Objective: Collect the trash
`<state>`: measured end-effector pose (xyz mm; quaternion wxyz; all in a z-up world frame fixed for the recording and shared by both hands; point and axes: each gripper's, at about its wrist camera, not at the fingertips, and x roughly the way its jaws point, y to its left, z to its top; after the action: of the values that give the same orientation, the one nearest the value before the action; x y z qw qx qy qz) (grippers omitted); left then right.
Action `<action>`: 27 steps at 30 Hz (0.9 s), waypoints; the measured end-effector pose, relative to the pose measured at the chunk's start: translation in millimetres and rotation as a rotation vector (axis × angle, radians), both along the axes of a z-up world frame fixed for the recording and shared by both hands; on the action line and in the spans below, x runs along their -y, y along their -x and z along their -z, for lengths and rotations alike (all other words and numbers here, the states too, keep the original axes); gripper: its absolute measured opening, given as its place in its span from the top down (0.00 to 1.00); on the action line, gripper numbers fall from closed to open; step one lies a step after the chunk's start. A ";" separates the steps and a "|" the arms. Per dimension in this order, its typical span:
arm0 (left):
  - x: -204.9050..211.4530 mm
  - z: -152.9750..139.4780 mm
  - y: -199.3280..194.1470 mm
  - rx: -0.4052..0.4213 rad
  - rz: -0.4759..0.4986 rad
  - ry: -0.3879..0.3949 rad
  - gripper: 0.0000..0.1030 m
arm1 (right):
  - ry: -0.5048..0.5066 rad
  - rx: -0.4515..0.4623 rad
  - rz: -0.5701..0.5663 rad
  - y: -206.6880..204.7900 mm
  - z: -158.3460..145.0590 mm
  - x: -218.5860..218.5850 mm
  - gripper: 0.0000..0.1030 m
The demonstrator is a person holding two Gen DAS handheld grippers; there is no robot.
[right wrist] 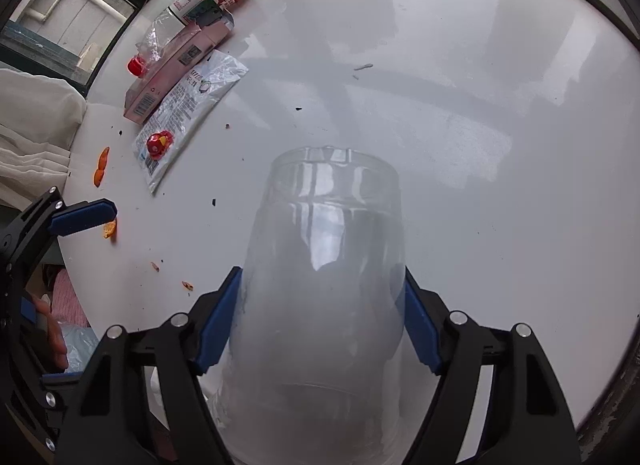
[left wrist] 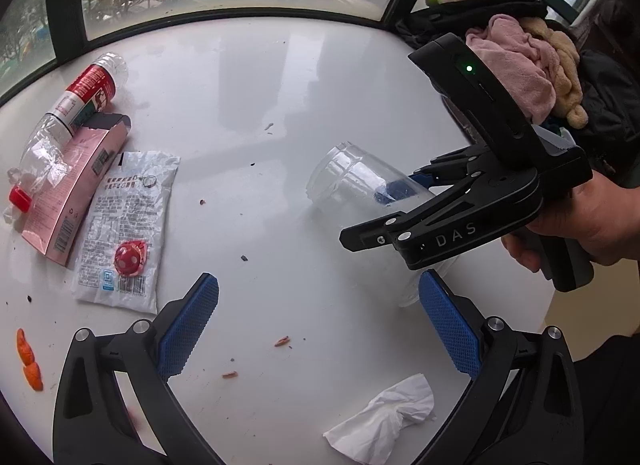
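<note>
Right tool (right wrist: 320, 325), marked "DAS" on its side, is clamped on a clear plastic jar (right wrist: 324, 285) held on its side above the white surface (right wrist: 460, 105). Left tool (left wrist: 316, 325) stands with fingers apart near a crumpled tissue (left wrist: 384, 421). A red-labelled bottle (left wrist: 86, 89), pink carton (left wrist: 76, 185) and printed wrapper (left wrist: 128, 221) lie far left; their print is unreadable.
</note>
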<state>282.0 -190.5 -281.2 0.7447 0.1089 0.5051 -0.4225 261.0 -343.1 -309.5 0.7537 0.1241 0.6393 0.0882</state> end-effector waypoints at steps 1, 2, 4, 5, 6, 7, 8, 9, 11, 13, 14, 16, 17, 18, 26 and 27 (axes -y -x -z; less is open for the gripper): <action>-2.3 0.1 -0.4 0.000 -0.006 -0.003 0.06 | -0.001 0.005 0.000 -0.5 -0.8 0.0 0.32; -4.2 0.1 -0.4 0.001 -0.013 -0.006 0.06 | -0.004 0.010 0.002 -1.0 -2.3 0.6 0.32; -8.6 -0.8 -1.1 0.004 -0.032 -0.009 0.06 | -0.014 0.021 0.009 -2.2 -6.2 2.3 0.32; -11.5 -2.0 -1.8 0.005 -0.043 -0.009 0.06 | -0.019 0.026 0.011 -3.2 -8.4 2.9 0.32; -15.6 -2.5 -2.4 0.006 -0.056 -0.008 0.06 | -0.024 0.030 0.010 -4.5 -10.3 3.1 0.32; -19.2 -2.8 -3.4 0.006 -0.070 -0.010 0.06 | -0.026 0.034 0.007 -5.9 -12.3 2.8 0.32; -23.7 -3.2 -4.6 0.008 -0.082 -0.013 0.06 | -0.027 0.040 0.002 -7.6 -14.4 2.3 0.32; -28.2 -3.4 -5.7 0.013 -0.093 -0.017 0.06 | -0.029 0.045 -0.003 -9.0 -16.3 1.3 0.32; -36.4 -3.9 -8.6 0.023 -0.116 -0.028 0.06 | -0.033 0.060 -0.014 -12.4 -20.1 -1.6 0.32; -44.4 -4.1 -13.4 0.030 -0.145 -0.039 0.06 | -0.040 0.073 -0.028 -15.8 -23.2 -5.0 0.32; -48.1 -3.9 -16.5 0.030 -0.159 -0.043 0.06 | -0.045 0.082 -0.034 -17.6 -24.9 -7.1 0.32; -55.4 -3.0 -23.2 0.030 -0.185 -0.044 0.06 | -0.055 0.096 -0.046 -21.0 -27.3 -11.0 0.32; -58.3 -2.2 -27.2 0.032 -0.195 -0.046 0.06 | -0.062 0.104 -0.051 -22.9 -28.5 -12.6 0.32; -60.2 -0.8 -30.7 0.038 -0.201 -0.052 0.06 | -0.070 0.116 -0.057 -25.1 -29.7 -14.7 0.32; -63.7 19.4 -62.3 0.100 -0.227 -0.086 0.06 | -0.080 0.163 -0.102 -44.0 -27.2 -27.5 0.32; -64.2 22.9 -66.4 0.101 -0.227 -0.087 0.09 | -0.082 0.164 -0.103 -46.2 -26.4 -28.0 0.32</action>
<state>348.4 -126.3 -304.1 0.8068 0.1042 0.4940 -0.3069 307.2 -315.1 -283.1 0.7924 0.1142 0.5767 0.1626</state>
